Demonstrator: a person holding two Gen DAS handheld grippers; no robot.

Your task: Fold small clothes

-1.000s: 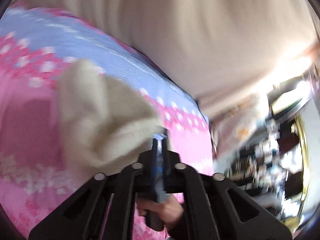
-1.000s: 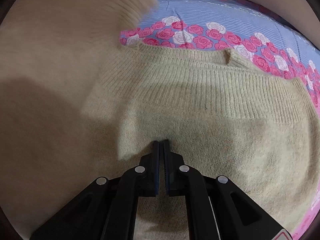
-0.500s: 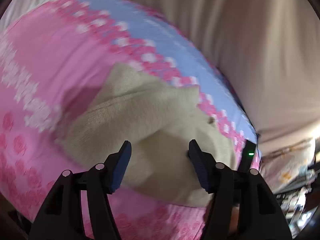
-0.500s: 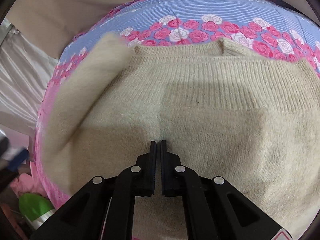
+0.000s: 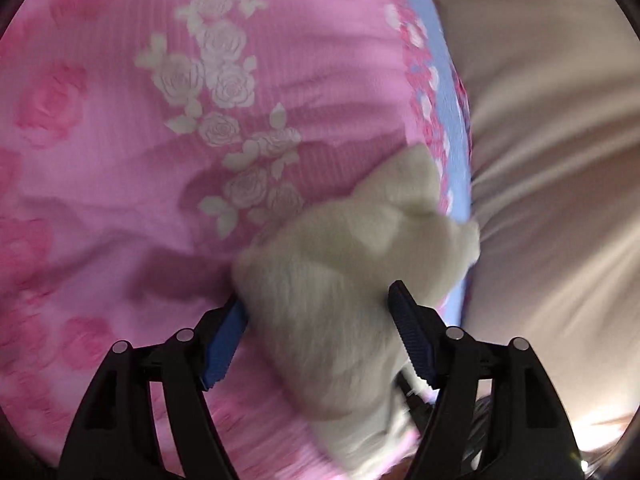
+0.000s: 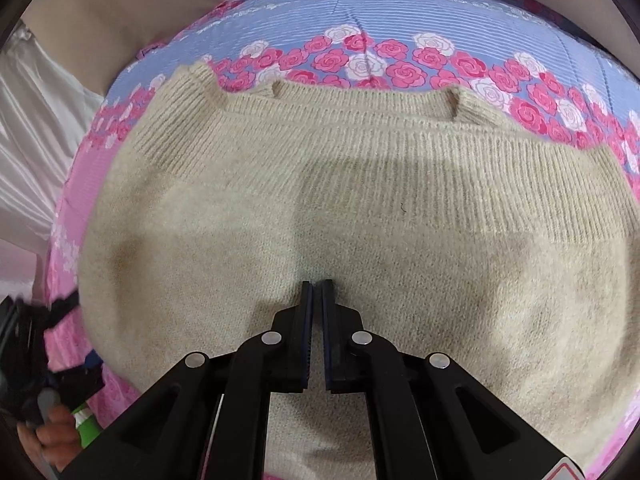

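Left tongs (image 5: pixel 316 332) opening around a bunched edge of the beige knit sweater (image 6: pixel 360 240), pads off the wool, likely just laying a fold over. Right tongs (image 6: pixel 316 292) closed, tips pressed into the sweater's middle, probably pinning it flat. Underneath, a bed sheet (image 6: pixel 400 60) of pink roses with blue stripes; cream curtain (image 5: pixel 560 120) beyond.

Both fisheye views bend and darken at the rims; the left wrist view is motion-blurred, while soft light on the sharp sweater (image 6: pixel 360 208) leaves a dim shadow ahead of the right gripper (image 6: pixel 317 285).
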